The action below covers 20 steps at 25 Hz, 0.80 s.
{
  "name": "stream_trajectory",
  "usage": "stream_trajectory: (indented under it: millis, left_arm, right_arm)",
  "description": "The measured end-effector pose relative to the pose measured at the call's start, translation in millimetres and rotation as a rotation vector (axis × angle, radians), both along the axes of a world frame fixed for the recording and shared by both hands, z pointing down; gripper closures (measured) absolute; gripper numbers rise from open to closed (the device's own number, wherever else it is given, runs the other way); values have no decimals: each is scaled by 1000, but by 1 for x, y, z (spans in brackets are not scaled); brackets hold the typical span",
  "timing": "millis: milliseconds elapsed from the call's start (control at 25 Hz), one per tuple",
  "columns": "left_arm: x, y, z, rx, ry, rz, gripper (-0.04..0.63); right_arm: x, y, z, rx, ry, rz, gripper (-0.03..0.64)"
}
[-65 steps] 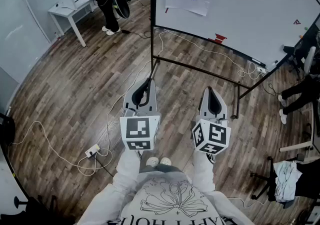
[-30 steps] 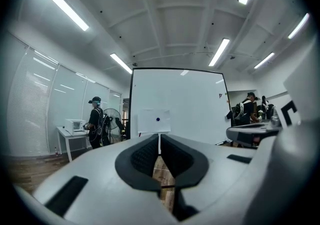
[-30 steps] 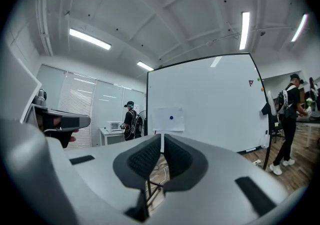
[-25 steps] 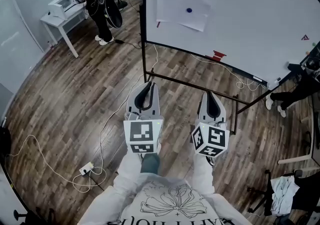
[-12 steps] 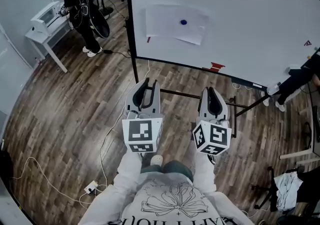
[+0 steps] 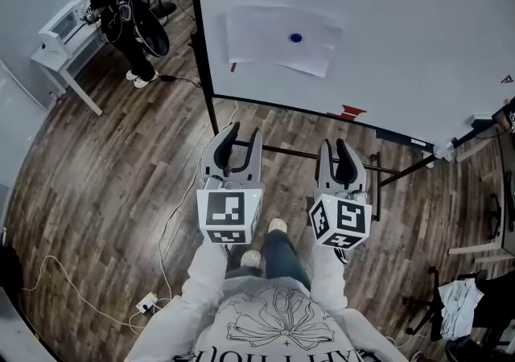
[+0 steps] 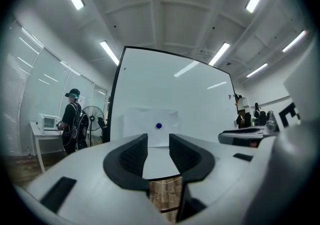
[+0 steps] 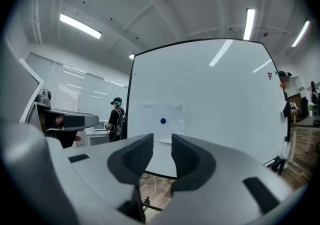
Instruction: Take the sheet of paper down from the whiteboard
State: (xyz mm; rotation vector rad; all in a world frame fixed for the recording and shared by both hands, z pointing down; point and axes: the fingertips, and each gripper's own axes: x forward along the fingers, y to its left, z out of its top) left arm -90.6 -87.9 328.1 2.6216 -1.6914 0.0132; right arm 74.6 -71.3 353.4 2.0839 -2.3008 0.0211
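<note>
Left claw: The grey left claw (image 6: 244, 129) is pointing at the board. Its two sides are standing apart and have just been opening. Nothing is sitting between them.
Right claw: The grey right claw (image 6: 335, 145) is doing the same, apart after just opening, and is holding nothing.
Floor: White cords (image 6: 173, 207) are lying on the brown wood floor (image 6: 105, 167) by the person's feet.
Stand: The black metal stand (image 6: 208, 103) is holding up the board just past the claws.
Board: The big white whiteboard (image 6: 402, 30) is standing in front.
Paper: The white sheet of paper (image 6: 278, 39) is hanging on the left part of the board, well apart from both claws.
Magnet: A small round blue magnet (image 6: 295, 38) is sitting on the paper and, I think, pinning it.
Far away: A person in black (image 6: 121, 6) is standing by a small white bench (image 6: 60, 26).
What could go wrong: Tugging the paper while the magnet is pinning it could be ripping the paper. A foot could be catching a cord. Pushing hard could be rolling the board away.
</note>
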Motion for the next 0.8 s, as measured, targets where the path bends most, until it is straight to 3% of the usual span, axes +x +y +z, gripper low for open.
stream_trajectory:
  millis: [520,800]
  left_arm:
    - [57,-116,-2,7,-43,-14,451]
    - [87,-169,-6,9,-70,-28,446]
  right_arm:
    - [54,-130,-10,26,16,-66,499]
    - [78,-192,-21,45,68,-155,483]
